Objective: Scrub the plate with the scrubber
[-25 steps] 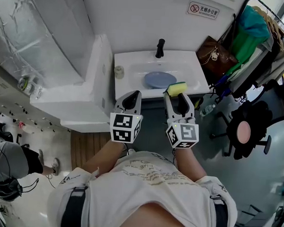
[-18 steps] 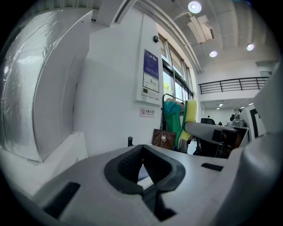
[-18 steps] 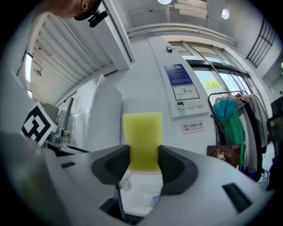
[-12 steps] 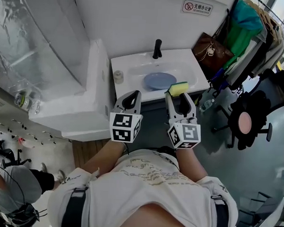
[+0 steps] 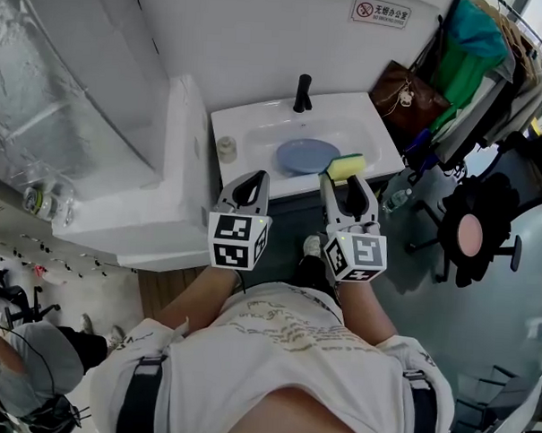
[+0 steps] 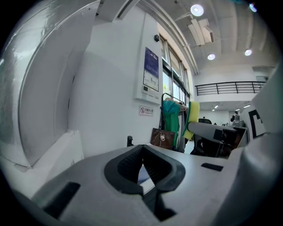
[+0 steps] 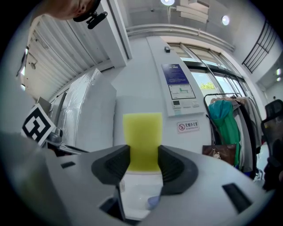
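Person's shoe [image 5: 312,247] newly in view

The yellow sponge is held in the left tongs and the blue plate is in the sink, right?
Not quite. The yellow sponge is held in the right tongs, as the right gripper view shows; the left tongs are shut and empty. The blue plate is in the sink.

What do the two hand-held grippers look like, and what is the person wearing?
The left hand-held gripper and the right hand-held gripper have light grey bodies and black ribbed pads. Each carries a white cube with black square markers. No cables show. The person wears a pale printed T-shirt and dark straps.
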